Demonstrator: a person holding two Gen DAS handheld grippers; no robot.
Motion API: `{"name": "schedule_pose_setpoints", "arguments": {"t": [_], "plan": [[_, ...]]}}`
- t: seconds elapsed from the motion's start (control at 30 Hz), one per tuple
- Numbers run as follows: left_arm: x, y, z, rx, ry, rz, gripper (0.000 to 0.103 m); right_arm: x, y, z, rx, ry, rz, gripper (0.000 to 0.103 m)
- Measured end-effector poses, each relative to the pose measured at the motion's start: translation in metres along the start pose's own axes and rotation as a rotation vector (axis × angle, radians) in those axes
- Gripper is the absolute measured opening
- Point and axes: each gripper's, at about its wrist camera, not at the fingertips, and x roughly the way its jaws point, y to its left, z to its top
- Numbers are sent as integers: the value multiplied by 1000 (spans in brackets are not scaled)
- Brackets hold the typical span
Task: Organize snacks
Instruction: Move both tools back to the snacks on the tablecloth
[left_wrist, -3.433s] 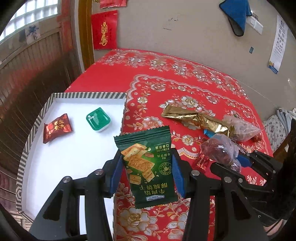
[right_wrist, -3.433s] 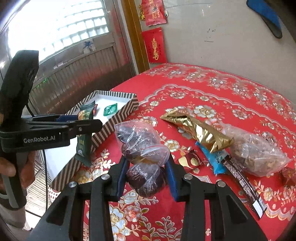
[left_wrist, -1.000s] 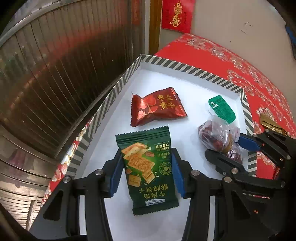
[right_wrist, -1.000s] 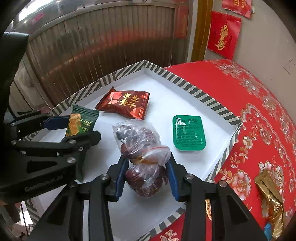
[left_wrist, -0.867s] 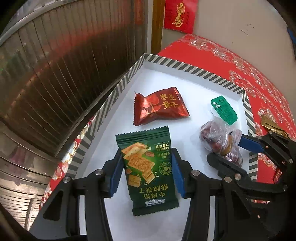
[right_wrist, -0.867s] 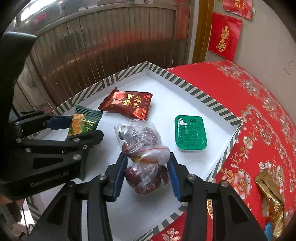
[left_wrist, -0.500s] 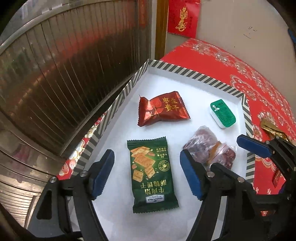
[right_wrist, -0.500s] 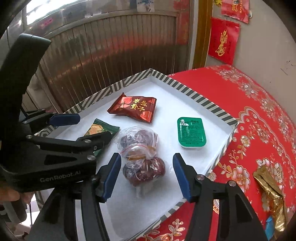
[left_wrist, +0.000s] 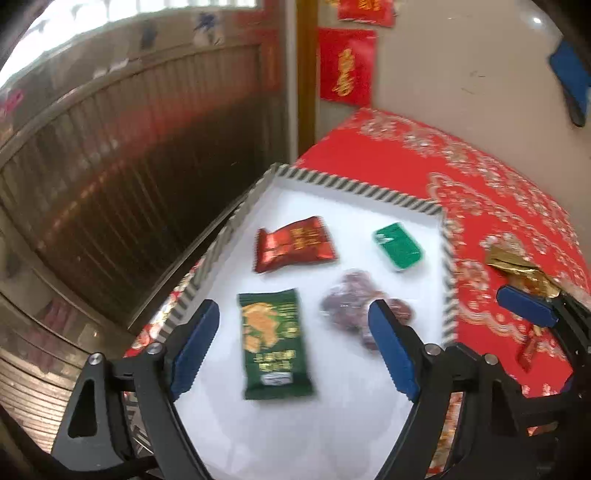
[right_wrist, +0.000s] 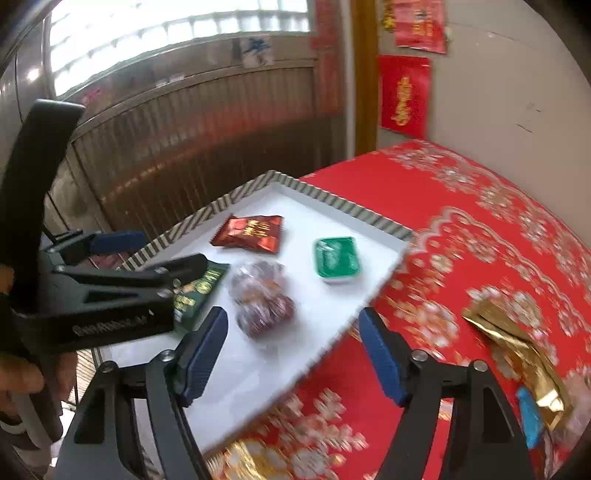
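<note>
Both drops just happened: the left gripper (left_wrist: 291, 347) let go of the cracker pack (left_wrist: 274, 343) and the right gripper (right_wrist: 291, 350) released the date bag (right_wrist: 263, 303), jaws now wide. Both lie in the tray (left_wrist: 354, 182); gold wrapper (right_wrist: 517, 343) waits on the worktop.

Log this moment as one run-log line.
left gripper: open, empty | right gripper: open, empty | cracker pack, date bag: in tray | gold wrapper: on table
</note>
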Motion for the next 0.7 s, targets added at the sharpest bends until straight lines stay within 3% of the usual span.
{"name": "schedule_pose_setpoints", "arguments": {"t": [0.43,0.7], "plan": [[-15,-112,-5,156,16,-150,87,-77,-100,-62,181,-30,-153,78],[-11,-180,1,168,62,-228,87,-136,-166,-104,235,-41,-276,81]]}}
